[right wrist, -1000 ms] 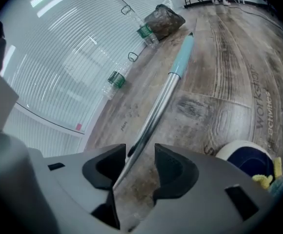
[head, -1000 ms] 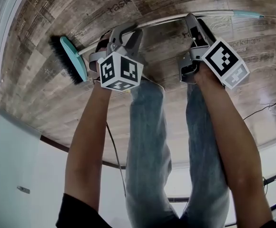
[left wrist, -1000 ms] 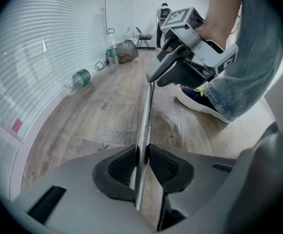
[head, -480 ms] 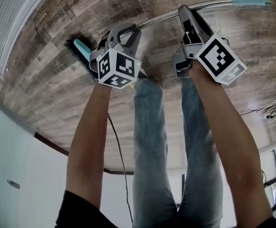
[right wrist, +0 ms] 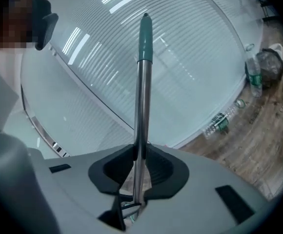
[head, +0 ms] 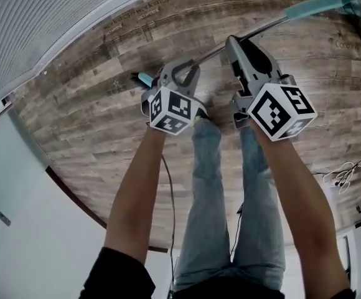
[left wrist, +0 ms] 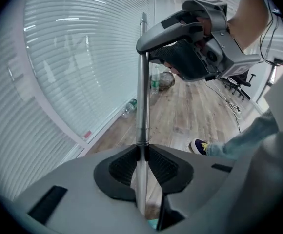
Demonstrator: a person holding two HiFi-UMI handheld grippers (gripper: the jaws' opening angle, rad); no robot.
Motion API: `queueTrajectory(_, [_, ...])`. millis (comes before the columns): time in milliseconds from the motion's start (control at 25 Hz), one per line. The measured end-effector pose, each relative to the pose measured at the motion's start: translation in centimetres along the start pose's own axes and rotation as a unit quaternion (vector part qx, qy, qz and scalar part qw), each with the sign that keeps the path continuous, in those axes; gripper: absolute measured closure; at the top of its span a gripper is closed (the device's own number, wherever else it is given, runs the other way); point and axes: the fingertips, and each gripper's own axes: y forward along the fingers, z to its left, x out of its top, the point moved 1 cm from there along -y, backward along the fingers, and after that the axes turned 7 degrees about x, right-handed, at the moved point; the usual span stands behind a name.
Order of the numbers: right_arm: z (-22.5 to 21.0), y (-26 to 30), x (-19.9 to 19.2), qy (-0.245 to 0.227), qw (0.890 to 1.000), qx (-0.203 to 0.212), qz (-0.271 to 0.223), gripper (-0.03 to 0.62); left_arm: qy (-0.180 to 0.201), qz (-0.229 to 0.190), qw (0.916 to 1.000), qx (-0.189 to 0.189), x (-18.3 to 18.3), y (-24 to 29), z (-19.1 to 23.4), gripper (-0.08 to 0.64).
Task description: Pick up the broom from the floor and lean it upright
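Left gripper view: the left gripper (left wrist: 141,152) clenches the broom pole (left wrist: 142,82), and the right gripper (right wrist: 140,154) clamps it further along, short of the teal grip (right wrist: 145,38). Both sets of fingers (left wrist: 117,167) have just been closing. The slick pole may slip or swivel between them, letting the brush head (head: 144,78) swing down.

Head view steeply down at floor (head: 93,123); gripper views close along broom (head: 255,32), shared.

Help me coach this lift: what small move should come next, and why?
Probably raise the teal grip end toward upright: the left gripper and right gripper, jaws just closing, clamp the pole, which slants with the brush head low.
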Motion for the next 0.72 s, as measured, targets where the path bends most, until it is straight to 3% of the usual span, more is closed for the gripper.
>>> queueTrajectory(240, [13.0, -0.7, 6.5, -0.099, 0.991, 0.078, 0.05, 0.508, -0.055, -0.035, 0.9973, 0.034, 5.0, -9.6, 3.2, 0.469])
queueTrajectory(440, [22.9, -0.6, 8.4, -0.229, 0.958, 0.142, 0.095, 0.509, -0.092, -0.069, 0.9924, 0.044, 6.6, -15.3, 5.6, 0.469])
queueTrajectory(600, [28.7, 0.2, 9.5, -0.31, 0.927, 0.187, 0.095, 0.509, -0.083, -0.121, 0.9882, 0.046, 7.5, -19.0, 8.1, 0.461])
queueTrajectory(720, [31.7, 0.6, 9.5, -0.349, 0.911, 0.199, 0.1, 0.509, -0.079, -0.157, 0.984, 0.026, 6.9, -22.9, 9.2, 0.357])
